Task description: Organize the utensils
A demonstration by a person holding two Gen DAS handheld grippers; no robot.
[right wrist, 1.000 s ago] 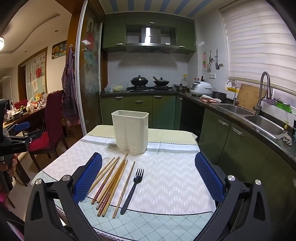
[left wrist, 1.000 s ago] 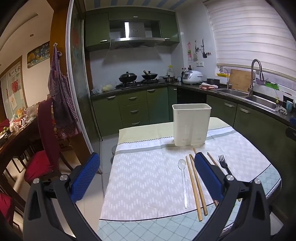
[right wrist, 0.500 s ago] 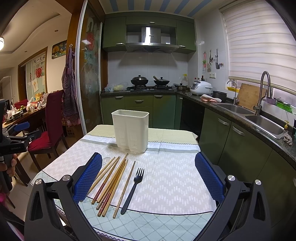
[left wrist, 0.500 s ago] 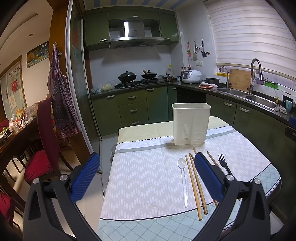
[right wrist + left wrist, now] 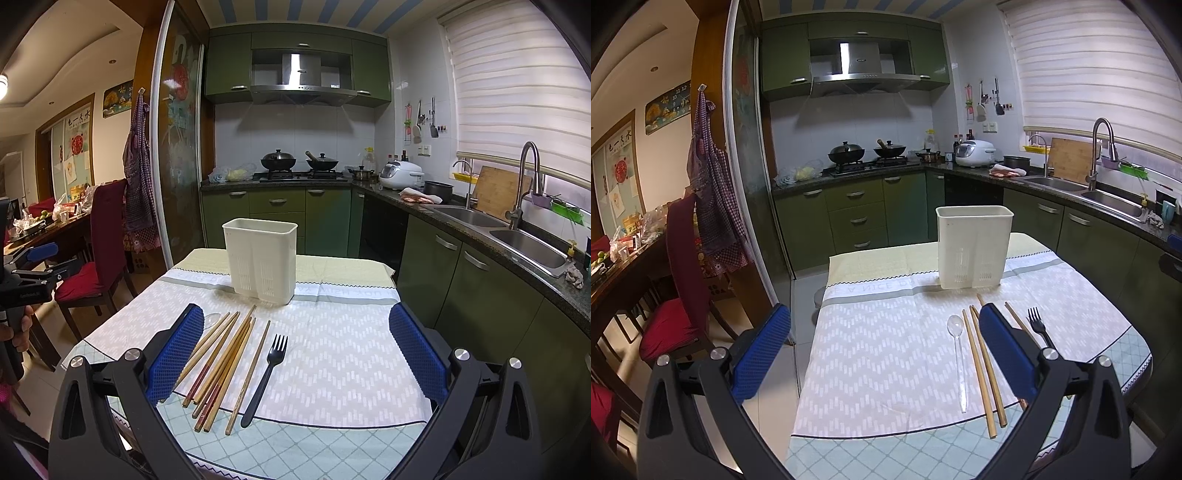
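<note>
A white plastic utensil holder (image 5: 973, 246) (image 5: 261, 256) stands upright at the far side of the table. Several wooden chopsticks (image 5: 221, 363) (image 5: 983, 363), a black fork (image 5: 266, 374) (image 5: 1037, 325) and a clear plastic spoon (image 5: 958, 352) lie on the cloth in front of it. My left gripper (image 5: 882, 339) is open and empty, held above the table's near left edge. My right gripper (image 5: 295, 343) is open and empty, above the near edge, with the chopsticks and fork between its fingers in view. The left gripper also shows at the left edge of the right wrist view (image 5: 33, 267).
The table carries a white patterned cloth (image 5: 886, 354) over a green checked cover (image 5: 314, 450). Red chairs (image 5: 679, 295) and a cluttered dining table stand to the left. Green cabinets, a stove (image 5: 864, 162) and a sink (image 5: 1108, 199) line the back and right.
Both grippers have drifted only slightly; the view is almost the same. Nothing on the table has moved.
</note>
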